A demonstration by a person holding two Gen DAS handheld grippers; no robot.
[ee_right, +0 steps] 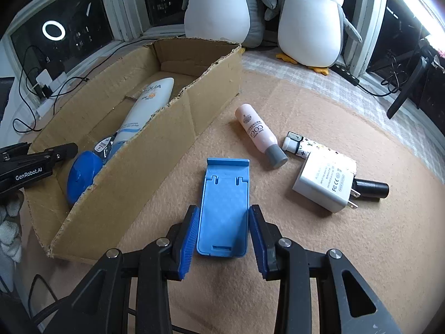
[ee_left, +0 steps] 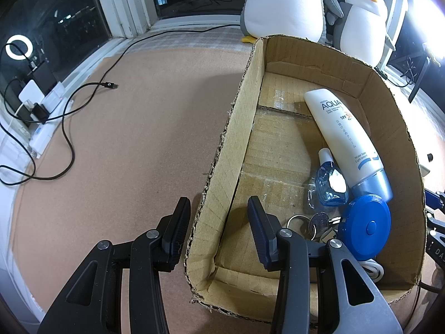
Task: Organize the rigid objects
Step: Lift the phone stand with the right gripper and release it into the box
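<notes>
My right gripper is shut on a blue phone stand that lies flat on the tan mat, its blue pads pressed to the stand's long sides. To the left stands a cardboard box. It holds a white sunscreen tube, a small blue bottle, a blue round case and keys. My left gripper is open astride the left wall of the box, one finger outside and one inside, neither pressing on it.
A pink bottle, a patterned small tube, a white plug charger and a black cylinder lie on the mat right of the stand. Two plush penguins sit by the window. A black cable trails at the left.
</notes>
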